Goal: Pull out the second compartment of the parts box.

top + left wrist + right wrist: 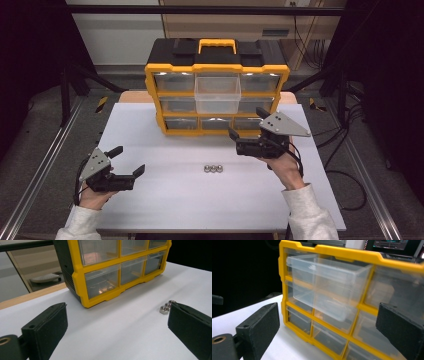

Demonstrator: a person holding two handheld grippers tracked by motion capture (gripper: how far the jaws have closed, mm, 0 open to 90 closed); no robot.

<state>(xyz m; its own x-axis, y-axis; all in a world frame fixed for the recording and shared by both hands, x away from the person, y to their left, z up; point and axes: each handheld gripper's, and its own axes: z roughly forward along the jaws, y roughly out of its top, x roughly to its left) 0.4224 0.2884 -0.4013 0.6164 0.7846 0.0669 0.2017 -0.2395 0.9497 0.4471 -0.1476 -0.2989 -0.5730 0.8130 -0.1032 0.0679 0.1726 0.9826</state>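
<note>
A yellow and black organizer (150,85) with clear drawers stands at the back of the white table (165,210). Its top middle drawer (217,95) is pulled out and looks empty. Three small metal nuts (213,168) lie in a row mid-table. My left gripper (129,160) rests open at the front left, pointing right towards the nuts (165,308), well short of them. My right gripper (246,122) is held open just before the organizer's lower right drawers, pointing left. In the right gripper view the pulled-out drawer (324,282) sits ahead between the open jaws, untouched.
Metal rails run along both sides of the table, with cables on the floor at the right. Bare table surface (120,340) lies between the left gripper and the nuts. The organizer's other drawers (102,285) are pushed in.
</note>
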